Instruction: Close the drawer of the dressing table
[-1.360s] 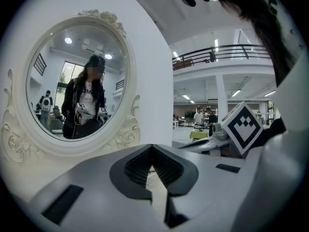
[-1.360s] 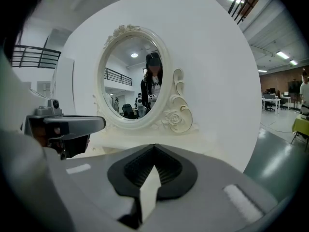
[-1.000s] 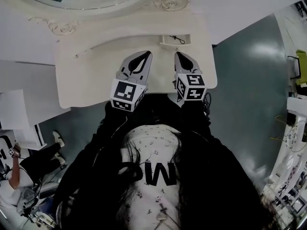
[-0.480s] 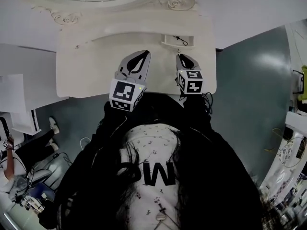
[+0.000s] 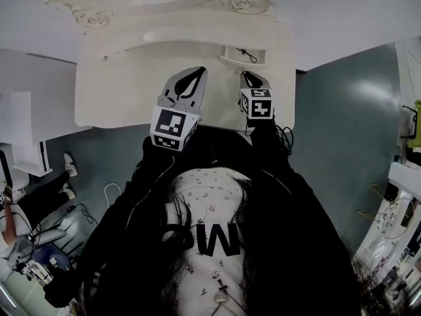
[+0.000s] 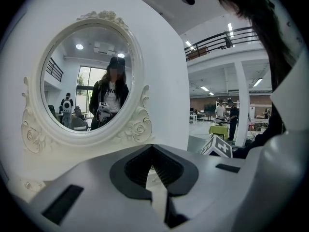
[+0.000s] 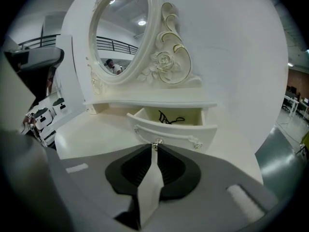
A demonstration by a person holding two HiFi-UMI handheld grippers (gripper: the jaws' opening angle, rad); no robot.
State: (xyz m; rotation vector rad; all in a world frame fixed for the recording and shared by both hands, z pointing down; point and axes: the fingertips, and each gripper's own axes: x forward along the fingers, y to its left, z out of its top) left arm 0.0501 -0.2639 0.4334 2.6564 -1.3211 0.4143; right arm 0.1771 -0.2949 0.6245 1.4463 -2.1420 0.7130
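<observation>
The white dressing table [image 5: 118, 91] has its small drawer [image 5: 242, 59] pulled out below the mirror shelf. In the right gripper view the drawer [image 7: 169, 128] stands open, with a thin black item [image 7: 170, 117] lying inside. Its small metal knob [image 7: 156, 141] sits right at the tip of my right gripper [image 7: 154, 147], which is shut; whether they touch is unclear. From the head view, the right gripper [image 5: 245, 75] points at the drawer front. My left gripper [image 5: 199, 70] hovers shut over the tabletop left of the drawer, holding nothing. The left gripper [image 6: 152, 147] faces the oval mirror [image 6: 82, 81].
An ornate mirror frame [image 7: 164, 62] rises behind the shelf. White panels [image 5: 26, 130] stand left of the table, and another person [image 5: 20, 209] is on the floor at lower left. Teal floor [image 5: 342, 110] lies to the right.
My right gripper has moved forward toward the drawer front. The left gripper has stayed nearly in place. The drawer is still open.
</observation>
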